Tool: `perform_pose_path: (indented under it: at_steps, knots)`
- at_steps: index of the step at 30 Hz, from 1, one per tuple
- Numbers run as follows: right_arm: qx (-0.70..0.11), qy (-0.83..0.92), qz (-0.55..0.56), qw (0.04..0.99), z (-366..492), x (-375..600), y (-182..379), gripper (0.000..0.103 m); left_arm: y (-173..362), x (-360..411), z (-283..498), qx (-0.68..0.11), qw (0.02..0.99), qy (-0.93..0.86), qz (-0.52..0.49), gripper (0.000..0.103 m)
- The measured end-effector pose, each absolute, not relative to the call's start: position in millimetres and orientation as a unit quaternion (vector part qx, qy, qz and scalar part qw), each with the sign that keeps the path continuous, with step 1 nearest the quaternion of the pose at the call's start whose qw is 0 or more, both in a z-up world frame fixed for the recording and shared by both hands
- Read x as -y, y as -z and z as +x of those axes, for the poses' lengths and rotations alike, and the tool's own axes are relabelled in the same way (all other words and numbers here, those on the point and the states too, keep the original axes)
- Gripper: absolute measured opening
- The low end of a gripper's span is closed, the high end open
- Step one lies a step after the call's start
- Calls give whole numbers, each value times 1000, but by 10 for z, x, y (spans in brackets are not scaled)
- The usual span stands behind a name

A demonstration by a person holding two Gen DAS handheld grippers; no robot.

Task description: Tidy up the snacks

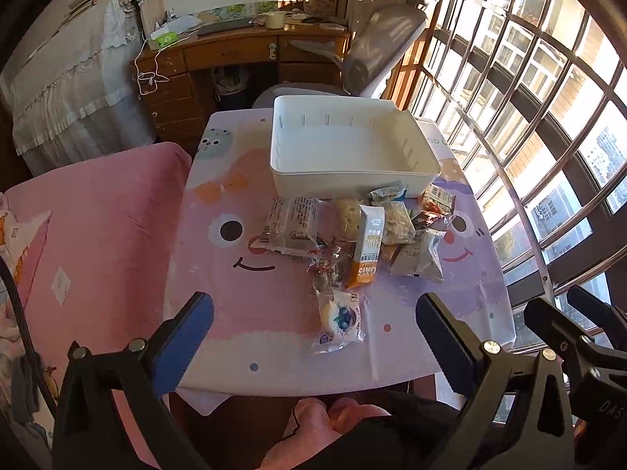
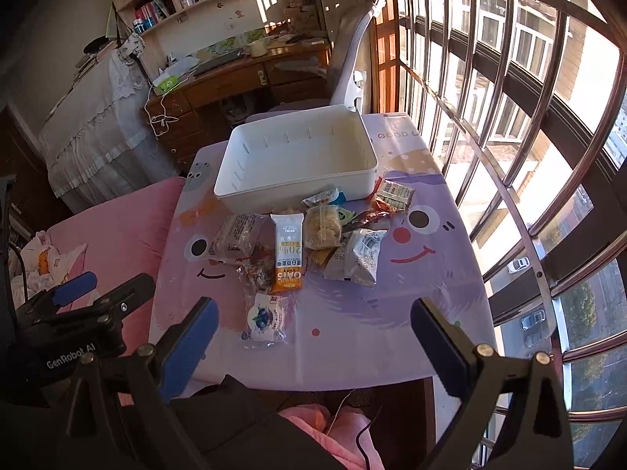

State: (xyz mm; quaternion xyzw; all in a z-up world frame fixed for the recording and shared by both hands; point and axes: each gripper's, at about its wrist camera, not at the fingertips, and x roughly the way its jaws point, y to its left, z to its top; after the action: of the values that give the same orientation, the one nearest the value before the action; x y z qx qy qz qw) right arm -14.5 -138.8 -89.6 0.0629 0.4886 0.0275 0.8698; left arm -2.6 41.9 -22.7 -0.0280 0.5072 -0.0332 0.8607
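Observation:
An empty white bin (image 1: 352, 180) (image 2: 294, 192) stands at the far side of a small table with a cartoon cloth (image 1: 243, 313) (image 2: 372, 313). Several snack packets lie in a pile in front of it: an orange oat bar (image 1: 366, 250) (image 2: 289, 252), a clear-wrapped cake (image 1: 292, 225) (image 2: 237, 237), a grey packet (image 1: 419, 254) (image 2: 358, 256), and closest to me a blueberry packet (image 1: 340, 321) (image 2: 264, 319). My left gripper (image 1: 313, 337) hangs open above the table's near edge, nothing between its blue pads. My right gripper (image 2: 313, 338) is open too, held beside it.
A pink-covered bed (image 1: 98, 243) (image 2: 109, 243) lies left of the table. A grey office chair (image 1: 376, 51) and a wooden desk (image 1: 235, 55) stand behind it. Barred windows (image 1: 529, 117) (image 2: 509, 137) run along the right. A person's knees (image 1: 333, 423) are under the near edge.

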Motion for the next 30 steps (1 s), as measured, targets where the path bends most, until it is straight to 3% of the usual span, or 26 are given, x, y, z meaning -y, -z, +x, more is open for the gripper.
perform_pose_path:
  at_steps: [18, 30]
  knots:
    - [-453, 54, 59, 888, -188, 1480, 1104, 99, 626, -511, 178, -556, 826, 92, -21, 103]
    - [-443, 18, 5, 896, 87, 1620, 1493, 99, 1283, -300, 456, -627, 776, 58, -30, 102]
